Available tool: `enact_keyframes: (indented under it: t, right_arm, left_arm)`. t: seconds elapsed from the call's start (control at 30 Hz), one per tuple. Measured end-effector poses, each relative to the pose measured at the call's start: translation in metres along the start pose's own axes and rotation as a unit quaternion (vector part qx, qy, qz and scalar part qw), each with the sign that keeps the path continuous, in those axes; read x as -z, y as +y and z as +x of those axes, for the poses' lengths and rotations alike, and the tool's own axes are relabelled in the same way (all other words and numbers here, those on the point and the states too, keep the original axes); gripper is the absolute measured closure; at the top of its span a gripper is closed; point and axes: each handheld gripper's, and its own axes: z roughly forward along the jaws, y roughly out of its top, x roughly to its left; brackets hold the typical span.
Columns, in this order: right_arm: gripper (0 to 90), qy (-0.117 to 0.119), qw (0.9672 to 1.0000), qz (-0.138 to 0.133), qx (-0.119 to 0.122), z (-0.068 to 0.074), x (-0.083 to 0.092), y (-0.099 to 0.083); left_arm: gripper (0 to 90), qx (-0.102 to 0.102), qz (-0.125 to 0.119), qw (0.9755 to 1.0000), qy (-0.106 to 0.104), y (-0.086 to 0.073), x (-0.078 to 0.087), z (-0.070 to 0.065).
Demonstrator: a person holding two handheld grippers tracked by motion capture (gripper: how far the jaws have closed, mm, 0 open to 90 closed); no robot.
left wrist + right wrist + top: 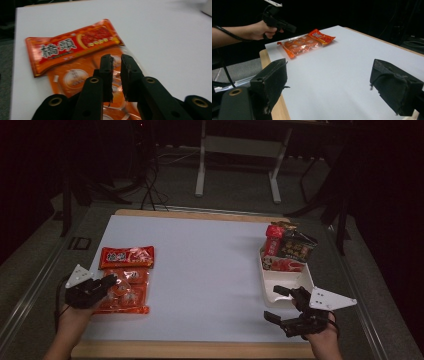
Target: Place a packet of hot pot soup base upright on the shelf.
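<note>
We saw the table (200, 250) filling the middle of the high view. A snack bag (125, 279) lay flat on it at the left of the frame, with the left gripper (107, 282) over the bag's lower left part. At the right edge of the table sat a tray (287, 287); several packets (289, 247) stood in its upper end. The right gripper (278, 304) was at the lower right, just below the tray. Behind the table, at the top of the frame, stood a desk frame (240, 155) on the floor.
</note>
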Motion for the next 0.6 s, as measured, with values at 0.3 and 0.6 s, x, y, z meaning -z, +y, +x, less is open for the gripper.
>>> enact_keyframes:
  t: [0.3, 0.6]
  right_arm:
    - [13.8, -0.003, 0.9999, -0.006, 0.009, 0.002, 0.002, -0.003]
    - [14.1, -0.004, 0.9999, 0.004, 0.012, 0.0, 0.0, -0.005]
  left_arm:
    - [90.0, 0.031, 0.02, 0.9983, 0.045, -0.008, -0.02, 0.033]
    - [90.0, 0.028, 0.065, 0.9925, 0.1, -0.015, -0.04, 0.053]
